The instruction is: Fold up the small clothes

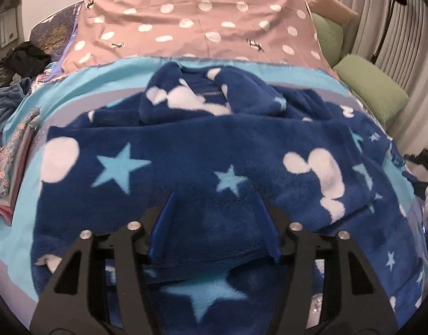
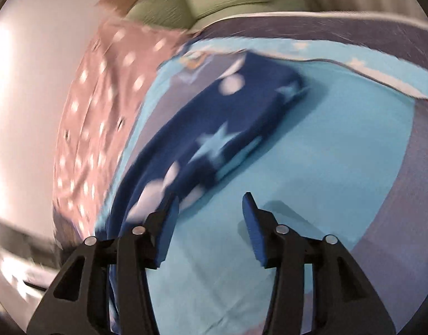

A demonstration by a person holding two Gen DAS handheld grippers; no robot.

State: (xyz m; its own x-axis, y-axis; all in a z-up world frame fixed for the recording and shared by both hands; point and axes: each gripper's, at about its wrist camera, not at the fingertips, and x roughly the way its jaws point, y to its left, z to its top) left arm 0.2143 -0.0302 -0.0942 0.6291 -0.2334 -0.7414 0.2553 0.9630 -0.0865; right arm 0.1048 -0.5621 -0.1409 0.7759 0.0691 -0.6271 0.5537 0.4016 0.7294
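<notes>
Now, fluffy fleece on the bed!
One plush navy garment [image 1: 202, 150], pale stars; left claw [image 1: 214, 223] and right claw [image 2: 211, 217] both part-open, holding nothing.

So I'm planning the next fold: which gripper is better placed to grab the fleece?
Probably left: the left gripper is open right over the fleece. The right gripper is open over bare sheet beside it.

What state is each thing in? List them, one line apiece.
Blue fleece garment: spread on the bed, partly folded over itself, rumpled near the collar.
Left gripper: open, fleece lying between its fingers, not pinched.
Right gripper: open, nothing between its fingers, over bare sheet beside the fleece.
Floral clothes: folded, stacked at the bed's edge.
Dark clothes: heaped, unfolded.
Green pillows: piled beside the bed.
</notes>
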